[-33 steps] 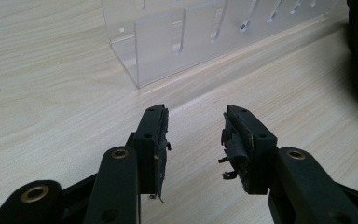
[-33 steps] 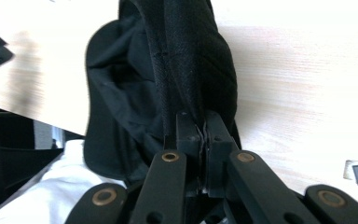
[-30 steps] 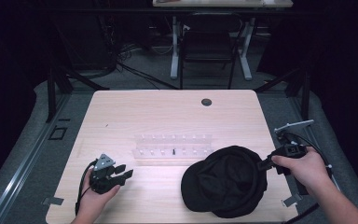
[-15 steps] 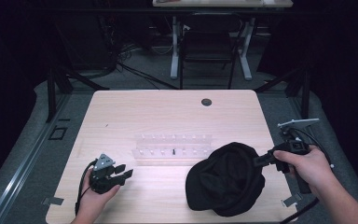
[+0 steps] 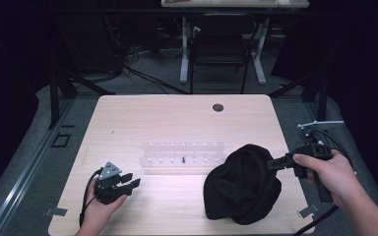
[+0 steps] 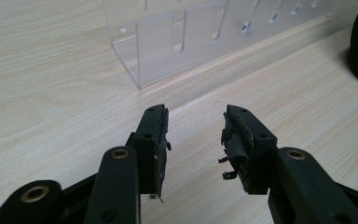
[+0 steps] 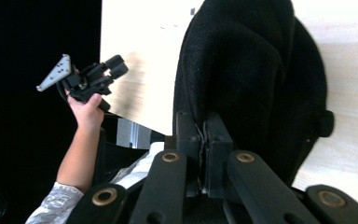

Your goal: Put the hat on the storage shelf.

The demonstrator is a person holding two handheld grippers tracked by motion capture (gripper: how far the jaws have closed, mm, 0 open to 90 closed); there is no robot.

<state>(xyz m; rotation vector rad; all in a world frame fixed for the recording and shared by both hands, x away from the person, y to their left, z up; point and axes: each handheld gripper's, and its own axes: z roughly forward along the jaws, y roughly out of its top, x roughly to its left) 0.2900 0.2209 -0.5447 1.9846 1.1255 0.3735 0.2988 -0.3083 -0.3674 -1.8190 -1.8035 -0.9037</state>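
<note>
A black cap (image 5: 241,184) lies on the near right part of the table (image 5: 177,123), its right edge lifted off the wood. The right hand-held gripper (image 5: 274,163) comes in from the right and has that edge pinched; in the right gripper view its jaws are pressed together on the black fabric (image 7: 242,84), with the rest of the cap hanging beyond them. The person's right hand (image 5: 325,172) wraps the gripper's handle just past the table's right edge, and a cable trails from it toward the near corner. The left hand-held gripper (image 5: 134,180) rests low on the near left of the table, held in the left hand (image 5: 101,206), well apart from the cap. In the left gripper view its jaws stand apart with bare wood between them and nothing held; the pads (image 6: 235,144) look worn and frayed. A clear plastic rack (image 5: 182,153) with a row of slots sits in the middle of the table, between the two grippers and just left of the cap. A small dark round hole (image 5: 218,107) shows near the table's far edge.
</note>
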